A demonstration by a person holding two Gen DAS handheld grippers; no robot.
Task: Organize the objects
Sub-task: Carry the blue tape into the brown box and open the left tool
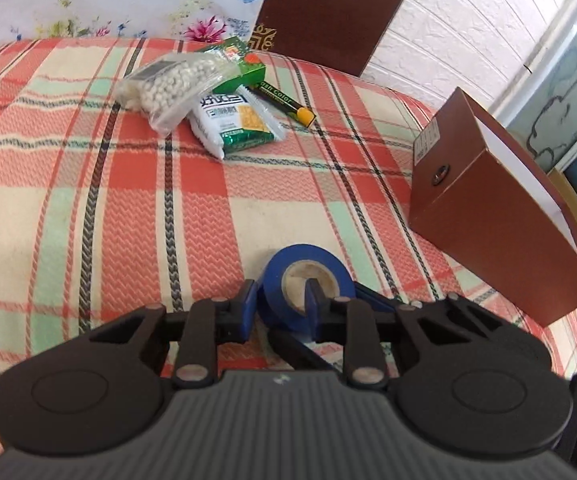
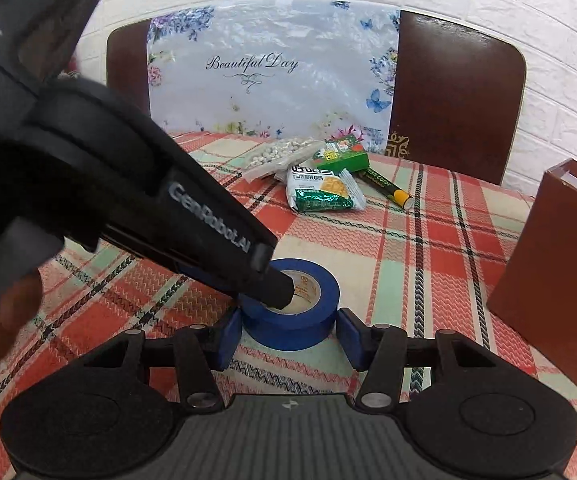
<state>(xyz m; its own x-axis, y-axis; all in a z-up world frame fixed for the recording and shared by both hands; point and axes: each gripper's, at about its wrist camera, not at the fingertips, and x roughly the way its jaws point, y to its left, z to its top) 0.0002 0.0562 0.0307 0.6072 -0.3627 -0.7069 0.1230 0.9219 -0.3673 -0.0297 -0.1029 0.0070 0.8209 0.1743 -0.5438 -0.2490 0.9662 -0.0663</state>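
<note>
- the left gripper (image 1: 281,307) was clenched on the wall of the glossy blue roll of tape (image 1: 306,280), one finger inside its cardboard core.
- the right gripper (image 2: 288,330) straddled the roll on the woven plaid cloth (image 1: 128,200), apparently not yet pressing.
- judgement: lift straight, keeping the slick ring level, toward the brown cardboard box (image 1: 500,216).

Plaid-clothed table (image 2: 428,240); blue tape roll (image 2: 292,306); snack packets (image 2: 322,194); brown box (image 1: 500,216)

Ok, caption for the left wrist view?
Left hand-held gripper pinches the wall of a blue tape roll on the plaid tablecloth.
</note>
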